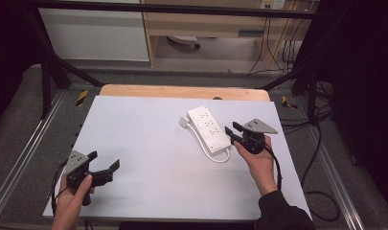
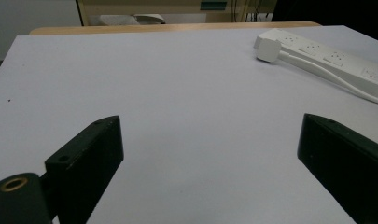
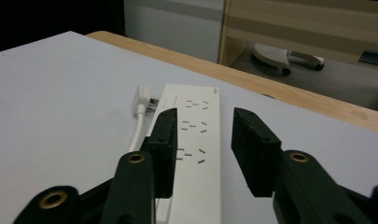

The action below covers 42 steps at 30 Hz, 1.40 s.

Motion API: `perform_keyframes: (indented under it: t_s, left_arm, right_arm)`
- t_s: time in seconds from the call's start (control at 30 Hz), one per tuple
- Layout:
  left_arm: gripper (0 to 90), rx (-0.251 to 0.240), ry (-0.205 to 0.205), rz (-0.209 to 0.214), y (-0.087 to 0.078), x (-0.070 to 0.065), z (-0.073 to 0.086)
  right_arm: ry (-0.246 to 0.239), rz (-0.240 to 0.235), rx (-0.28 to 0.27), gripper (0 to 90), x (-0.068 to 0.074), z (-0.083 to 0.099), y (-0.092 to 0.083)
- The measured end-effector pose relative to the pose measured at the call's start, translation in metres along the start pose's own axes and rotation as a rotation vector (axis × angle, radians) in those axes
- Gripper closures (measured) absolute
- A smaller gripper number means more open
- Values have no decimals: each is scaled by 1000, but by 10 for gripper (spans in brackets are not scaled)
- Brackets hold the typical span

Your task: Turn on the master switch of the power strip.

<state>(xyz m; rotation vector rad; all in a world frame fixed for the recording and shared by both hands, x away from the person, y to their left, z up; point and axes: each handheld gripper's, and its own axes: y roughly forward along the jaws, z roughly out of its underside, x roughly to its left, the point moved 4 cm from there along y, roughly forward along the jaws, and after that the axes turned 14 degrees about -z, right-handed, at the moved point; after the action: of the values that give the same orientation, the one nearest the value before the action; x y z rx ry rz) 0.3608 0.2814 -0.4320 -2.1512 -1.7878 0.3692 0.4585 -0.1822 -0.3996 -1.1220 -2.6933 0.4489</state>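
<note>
Hovering: right hand-held gripper [image 1: 233, 132] | jaws apart | over pwr strip [image 1: 209, 128]

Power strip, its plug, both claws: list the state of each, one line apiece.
power strip: lying flat on the white table, sockets up, nothing plugged into it.
plug: unplugged, lying on the table beside the strip's far end.
cord: looped along the strip's side, slack.
left claw: open wide, empty, above bare table.
right claw: open, empty, jaws on either side of the strip's near end; contact cannot be told.
</note>
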Motion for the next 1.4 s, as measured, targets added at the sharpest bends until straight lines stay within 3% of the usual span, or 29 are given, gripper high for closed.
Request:
perform_keyframes:
  t_s: [0.37,0.7,1.4]
  left_arm:
    - [68,-1,8,0,0,-1,0]
    - [68,-1,12,1,1,-1,0]
    - [68,-5,15,-1,1,-2,0]
  right_arm:
    - [9,-19,-31,797,-4,2,13]
    - [9,-29,-14,896,-7,7,24]
    - [26,-45,44,900,-7,17,38]
